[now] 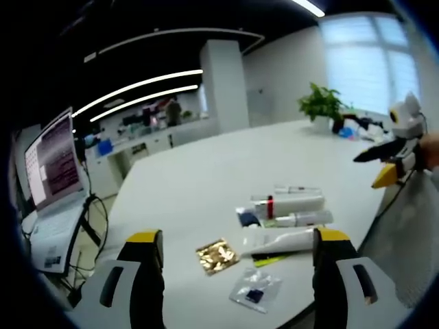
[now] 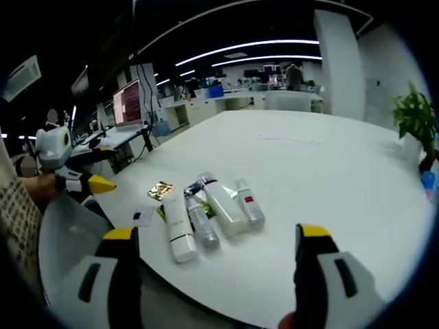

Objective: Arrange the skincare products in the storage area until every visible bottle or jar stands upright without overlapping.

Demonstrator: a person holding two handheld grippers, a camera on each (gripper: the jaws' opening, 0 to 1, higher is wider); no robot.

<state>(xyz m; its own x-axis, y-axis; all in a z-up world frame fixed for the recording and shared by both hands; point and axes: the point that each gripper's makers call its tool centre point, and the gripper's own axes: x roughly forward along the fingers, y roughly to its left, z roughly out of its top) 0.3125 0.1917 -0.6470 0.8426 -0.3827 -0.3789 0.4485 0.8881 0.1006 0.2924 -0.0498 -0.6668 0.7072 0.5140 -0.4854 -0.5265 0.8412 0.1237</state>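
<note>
Right gripper view, bottles (image 2: 212, 209) lying beyond wide right tongs (image 2: 216, 240), left tongs (image 1: 236, 247) wide

Bare white table (image 2: 315, 164) stretches wide beyond the lying skincare bottles (image 2: 212, 209), open to approach from the far side; a gold sachet (image 1: 218, 256) and clear packet (image 1: 254, 288) crowd the near edge; a potted plant (image 1: 321, 106) and laptop (image 1: 51, 171) stand well apart.

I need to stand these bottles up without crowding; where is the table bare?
Bare: the wide white table beyond the lying bottles, toward the potted plant. Crowded: near edge, by the gold packet and clear sachet.
</note>
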